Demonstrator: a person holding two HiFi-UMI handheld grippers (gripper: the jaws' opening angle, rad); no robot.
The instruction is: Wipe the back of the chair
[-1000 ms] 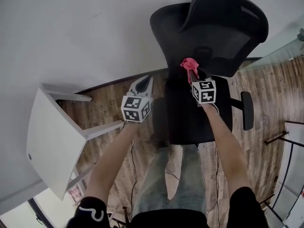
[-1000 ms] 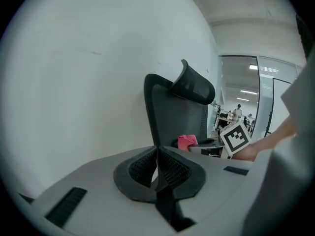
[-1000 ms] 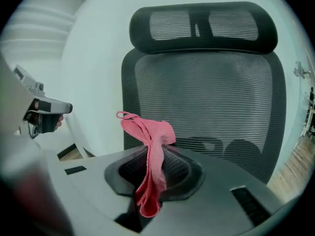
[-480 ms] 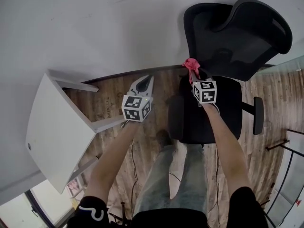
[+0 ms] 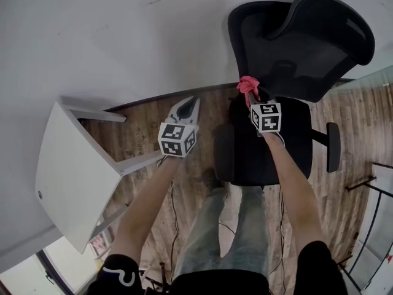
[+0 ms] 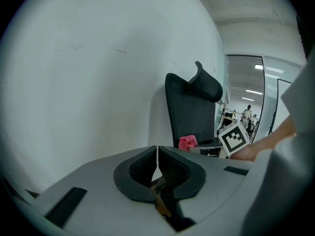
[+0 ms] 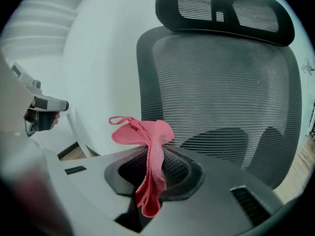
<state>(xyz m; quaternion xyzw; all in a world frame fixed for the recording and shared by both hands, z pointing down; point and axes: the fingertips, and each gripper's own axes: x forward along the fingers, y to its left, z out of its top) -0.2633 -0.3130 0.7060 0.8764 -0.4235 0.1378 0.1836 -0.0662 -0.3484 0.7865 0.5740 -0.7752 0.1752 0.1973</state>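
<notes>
The chair (image 5: 288, 54) sits a bit more to the left in the head view than a moment ago. Both grippers have hardly moved. A white table (image 5: 67, 171) stands to the left. The left gripper (image 6: 157, 161) is closed and holds nothing. The right gripper (image 7: 157, 156) pinches a pink cloth (image 7: 147, 132) just in front of the chair's back (image 7: 221, 92), and it does not seem to touch. I think no wiping has started yet, so all of it is left to do.

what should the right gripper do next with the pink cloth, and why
Probably ease the right gripper forward until the crumpled pink cloth pinched in its fingers presses on the black mesh chair backrest. The cloth faces the lower mesh, but contact isn't evident, and no wipe can start without it.
</notes>
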